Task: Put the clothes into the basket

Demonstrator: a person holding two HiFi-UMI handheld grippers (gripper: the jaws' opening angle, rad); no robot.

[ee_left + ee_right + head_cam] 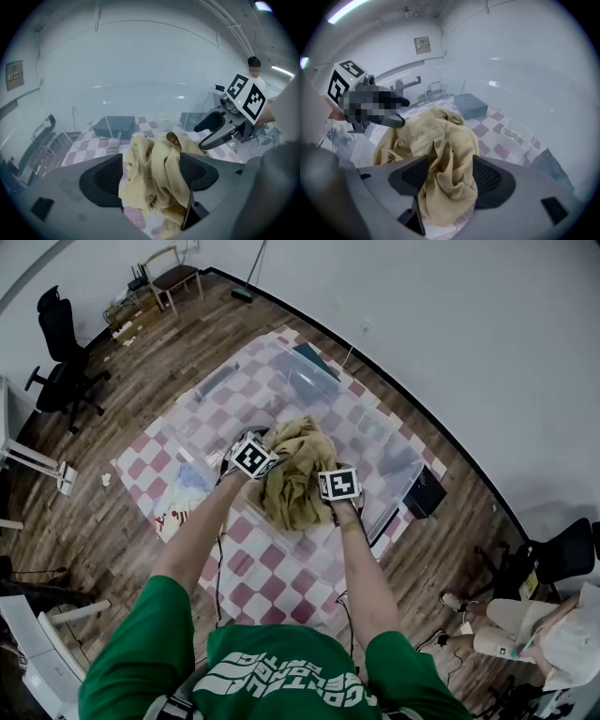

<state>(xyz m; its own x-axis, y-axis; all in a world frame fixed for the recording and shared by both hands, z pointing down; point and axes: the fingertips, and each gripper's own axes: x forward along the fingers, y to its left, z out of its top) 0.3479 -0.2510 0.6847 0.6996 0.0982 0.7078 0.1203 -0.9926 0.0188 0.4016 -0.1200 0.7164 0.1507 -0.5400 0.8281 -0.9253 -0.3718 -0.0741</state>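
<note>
Between both pairs of jaws hangs one tan garment (292, 479). The left gripper (152, 176) and right gripper (445, 176) each pinch a bunch of it, side by side, so its length droops below them above the checked mat (281, 587). Neither hand is nearer. Clear boxes (515, 132) lie beyond the grippers. No basket can be picked out; it may sit hidden under the cloth.
</note>
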